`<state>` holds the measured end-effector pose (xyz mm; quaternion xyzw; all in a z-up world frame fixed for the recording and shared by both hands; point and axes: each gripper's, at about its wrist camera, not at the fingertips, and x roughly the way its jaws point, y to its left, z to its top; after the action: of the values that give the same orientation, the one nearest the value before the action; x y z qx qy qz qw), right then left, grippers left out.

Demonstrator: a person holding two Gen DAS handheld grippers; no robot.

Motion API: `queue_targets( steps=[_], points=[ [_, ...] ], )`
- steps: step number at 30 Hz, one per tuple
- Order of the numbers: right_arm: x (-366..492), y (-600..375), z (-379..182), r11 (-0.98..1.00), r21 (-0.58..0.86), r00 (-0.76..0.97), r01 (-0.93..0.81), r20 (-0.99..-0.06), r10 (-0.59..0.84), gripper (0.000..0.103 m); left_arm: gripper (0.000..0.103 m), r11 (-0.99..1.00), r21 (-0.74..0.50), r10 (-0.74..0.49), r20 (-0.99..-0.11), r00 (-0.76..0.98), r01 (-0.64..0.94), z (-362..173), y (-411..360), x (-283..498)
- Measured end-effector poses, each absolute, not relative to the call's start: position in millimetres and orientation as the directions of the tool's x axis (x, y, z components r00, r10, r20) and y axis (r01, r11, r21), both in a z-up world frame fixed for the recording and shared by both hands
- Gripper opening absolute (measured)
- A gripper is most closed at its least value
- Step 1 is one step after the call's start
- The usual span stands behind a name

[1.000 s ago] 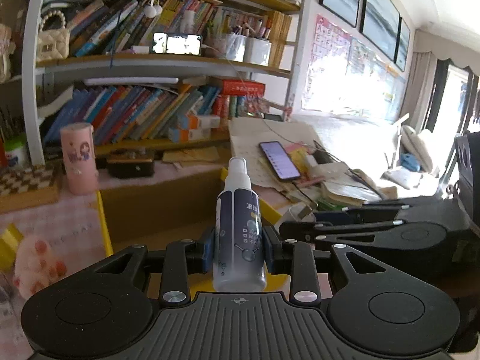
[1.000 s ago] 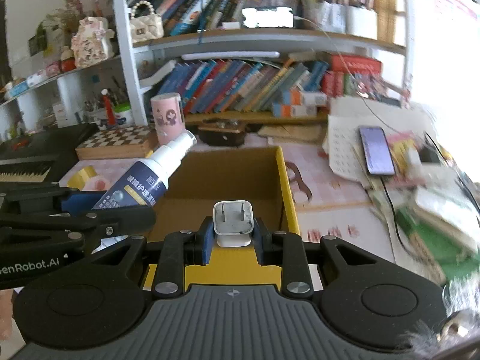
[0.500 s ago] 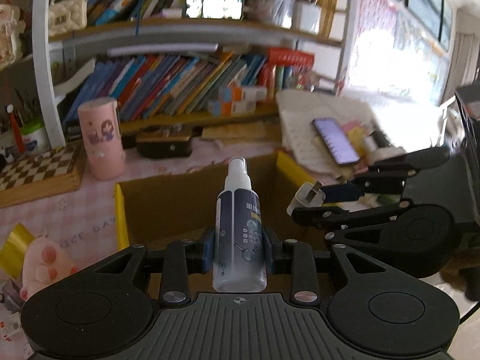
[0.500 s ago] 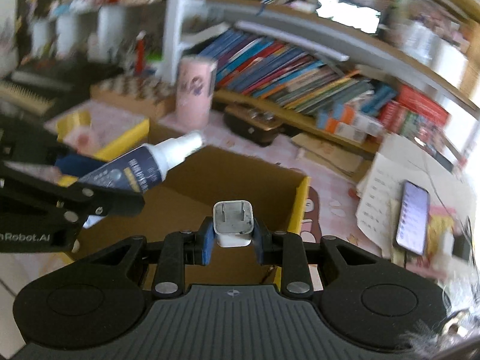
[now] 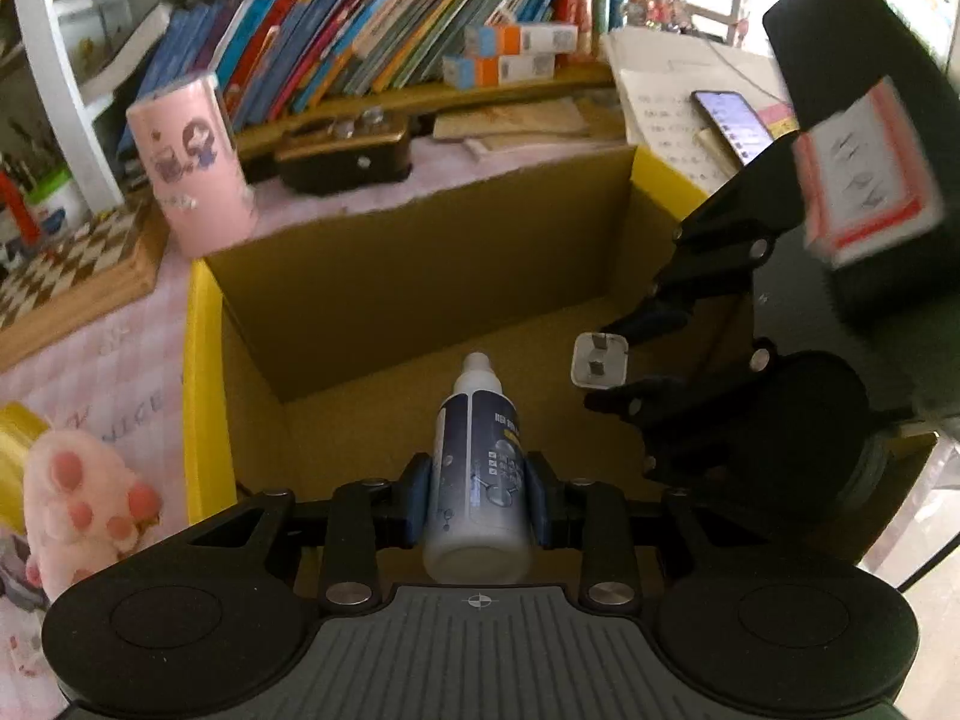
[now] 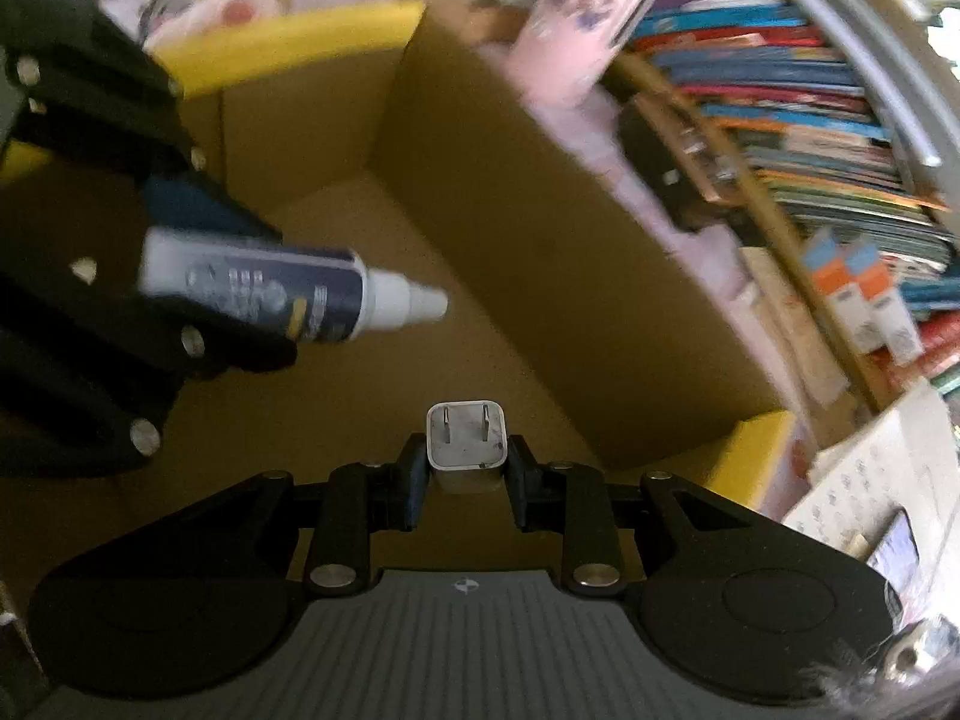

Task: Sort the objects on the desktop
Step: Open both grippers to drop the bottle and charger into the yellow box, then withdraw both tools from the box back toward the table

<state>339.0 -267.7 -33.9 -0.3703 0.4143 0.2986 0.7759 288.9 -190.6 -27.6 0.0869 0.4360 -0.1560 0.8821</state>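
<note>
Over the cardboard box's [image 5: 420, 276] floor, our left gripper [image 5: 477, 501] clamps the light, slippery spray bottle [image 5: 474, 480] mid-body, while our right gripper [image 6: 465, 471] pinches the small rigid charger plug [image 6: 467, 441] by its flat sides.

left tool [image 5: 478, 495], right tool [image 6: 467, 474] (both clamped)

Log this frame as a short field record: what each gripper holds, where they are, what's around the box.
left gripper: shut on spray bottle, nozzle pointing into the box
right gripper: shut on white plug adapter, prongs facing away from the camera
position: both over the open cardboard box
box contents: bare floor where visible
beside box: pink cup, plush paw, chessboard
behind: bookshelf
right of box: phone on papers
</note>
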Motion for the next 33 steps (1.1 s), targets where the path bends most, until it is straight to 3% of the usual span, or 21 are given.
queue_targets(
  steps=[11,13,19,21,25,33],
  points=[
    [344,-265,-39,0.507,-0.311,0.434,-0.804,-0.889,0.144,0.027,0.033,0.948,-0.001,-0.198,-0.785,0.588,0.319,-24,-187,289],
    [343,-263,-35,0.519,-0.314,0.45,-0.795,-0.879,0.157,0.044,0.035,0.95,0.012,-0.191,-0.768,0.611,0.312,-20,-188,288],
    [336,-270,-15,0.572,-0.291,0.479,-0.767,-0.852,0.21,0.047,0.049,0.956,0.043,-0.183,-0.689,0.702,0.291,-1,-186,272],
    [332,-275,-4,0.617,-0.273,0.505,-0.738,-0.83,0.238,0.05,0.052,0.961,0.041,-0.182,-0.654,0.734,0.275,9,-183,264],
    [319,-290,27,0.719,-0.212,0.577,-0.662,-0.757,0.307,0.052,0.069,0.975,0.03,-0.163,-0.578,0.8,0.221,30,-171,242],
    [270,-320,71,0.88,-0.093,0.735,-0.466,-0.593,0.327,0.053,0.079,0.99,-0.013,-0.128,-0.475,0.87,0.139,56,-139,204]
  ],
)
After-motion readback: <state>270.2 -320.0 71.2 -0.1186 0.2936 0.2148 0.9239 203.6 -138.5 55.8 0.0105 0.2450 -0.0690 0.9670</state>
